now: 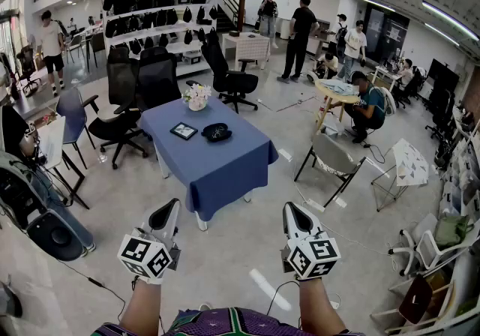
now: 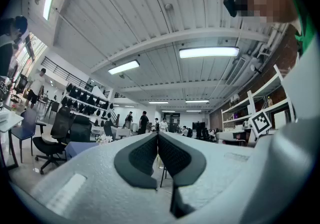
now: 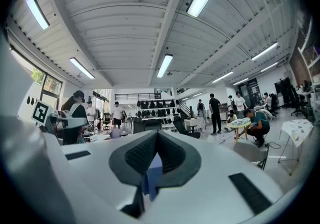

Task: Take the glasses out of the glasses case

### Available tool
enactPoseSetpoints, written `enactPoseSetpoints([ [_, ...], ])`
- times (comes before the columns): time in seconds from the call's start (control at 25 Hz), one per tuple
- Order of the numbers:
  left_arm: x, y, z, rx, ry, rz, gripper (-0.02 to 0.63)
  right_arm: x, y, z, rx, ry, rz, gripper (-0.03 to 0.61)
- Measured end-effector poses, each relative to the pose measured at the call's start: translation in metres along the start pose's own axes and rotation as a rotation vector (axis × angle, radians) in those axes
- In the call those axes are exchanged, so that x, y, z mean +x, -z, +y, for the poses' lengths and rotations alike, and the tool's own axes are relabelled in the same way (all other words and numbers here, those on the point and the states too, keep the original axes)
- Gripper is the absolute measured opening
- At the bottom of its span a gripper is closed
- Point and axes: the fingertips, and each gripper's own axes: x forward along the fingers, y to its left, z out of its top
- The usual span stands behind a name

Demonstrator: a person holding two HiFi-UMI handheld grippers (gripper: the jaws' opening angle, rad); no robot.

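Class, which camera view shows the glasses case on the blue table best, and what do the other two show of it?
The head view: the dark glasses case lies in plain sight on the blue table, seen from above. Neither gripper view shows the case; the left catches only the table's edge.

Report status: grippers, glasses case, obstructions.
Left gripper shut, empty; right gripper same. Glasses case on blue table, well ahead, untouched. Frame beside it, flowers behind.

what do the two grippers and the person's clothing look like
Both the left gripper and right gripper are white tapered shells with black textured pads on the jaws. Each carries a cube of black-and-white square markers. Forearms are unsleeved; the top is purple-and-green patterned.
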Motion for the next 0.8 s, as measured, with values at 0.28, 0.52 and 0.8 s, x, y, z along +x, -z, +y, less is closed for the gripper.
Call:
enactPoseSetpoints([
  [0.28,0.007,0.005,0.0,-0.002,-0.001,0.003,0.017,0.005,0.004,-0.004,-0.005,-0.002,0.003,0.003],
  [0.52,0.011,0.009,-0.014,-0.006,-0.001,-0.004,0.017,-0.002,0.008,-0.015,-0.004,-0.012,0.003,0.003],
  [0.8,0.012,0.008,-0.027,-0.006,-0.006,-0.008,0.017,-0.011,0.008,-0.025,0.003,-0.027,0.01,0.003],
])
